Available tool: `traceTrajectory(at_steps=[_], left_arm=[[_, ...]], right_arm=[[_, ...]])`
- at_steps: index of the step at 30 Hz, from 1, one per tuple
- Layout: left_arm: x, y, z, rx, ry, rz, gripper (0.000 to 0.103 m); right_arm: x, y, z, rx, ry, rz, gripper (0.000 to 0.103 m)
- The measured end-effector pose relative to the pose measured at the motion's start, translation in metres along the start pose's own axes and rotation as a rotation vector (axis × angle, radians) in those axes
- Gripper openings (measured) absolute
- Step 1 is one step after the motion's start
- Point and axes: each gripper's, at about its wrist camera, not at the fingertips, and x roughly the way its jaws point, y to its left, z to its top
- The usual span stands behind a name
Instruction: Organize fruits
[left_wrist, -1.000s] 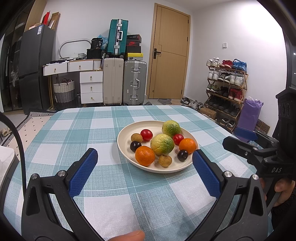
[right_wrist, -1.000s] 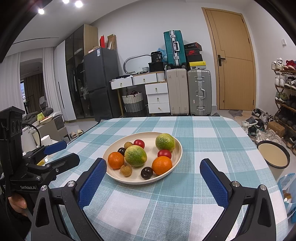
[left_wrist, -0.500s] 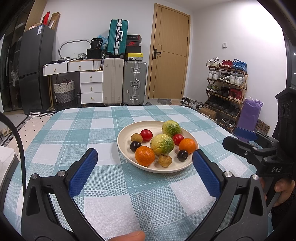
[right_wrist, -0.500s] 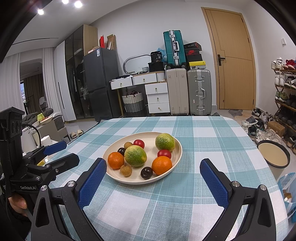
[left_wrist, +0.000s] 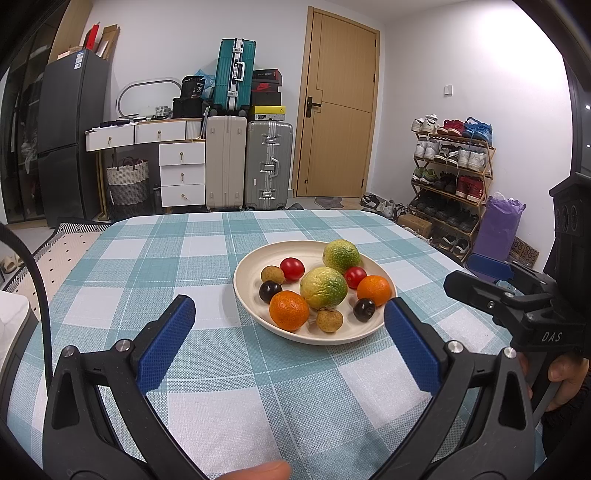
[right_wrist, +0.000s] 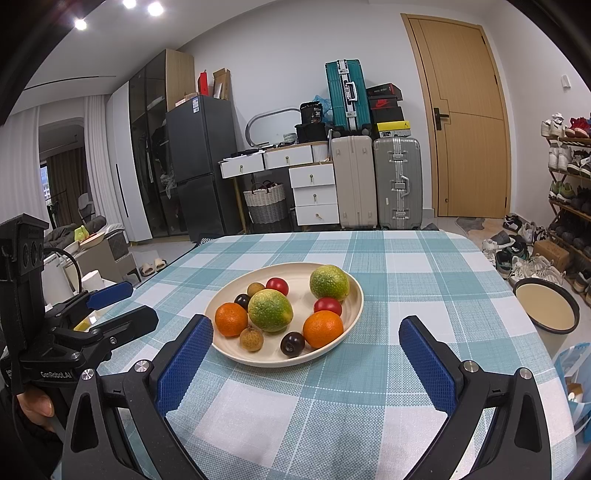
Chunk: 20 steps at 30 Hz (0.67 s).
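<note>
Teal-and-white checked cloth covers the counter (left_wrist: 207, 373), with suitcases (left_wrist: 268, 164), a white drawer unit (left_wrist: 181, 173) and a wooden door (left_wrist: 337, 110) behind it. Ahead of the left tool (left_wrist: 286, 317), slightly to its right, sits a cream plate (left_wrist: 246, 269) of fruit: a brown longan (left_wrist: 272, 274), a dark plum (left_wrist: 270, 291), an orange (left_wrist: 289, 310), red tomatoes, two green-yellow citrus and a second orange (left_wrist: 373, 290). Nothing stands between either tool and the plate. Left tool is spread wide and empty, its blue pads (left_wrist: 166, 341) above the cloth. Right tool (right_wrist: 306, 332) is likewise spread wide, grasping nothing, the plate (right_wrist: 354, 291) just ahead between its pads. Beyond its right pad, off the counter edge, stands a dark-rimmed bowl (right_wrist: 546, 308).
</note>
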Motion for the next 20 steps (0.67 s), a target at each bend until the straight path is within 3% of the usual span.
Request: traceTrajectory(at_steps=[20], left_arm=[[-0.0007, -0.0024, 0.0006, 0.004, -0.001, -0.004, 0.102]], right_arm=[[-0.0002, -0.0002, -0.0009, 0.004, 0.002, 0.002, 0.103]])
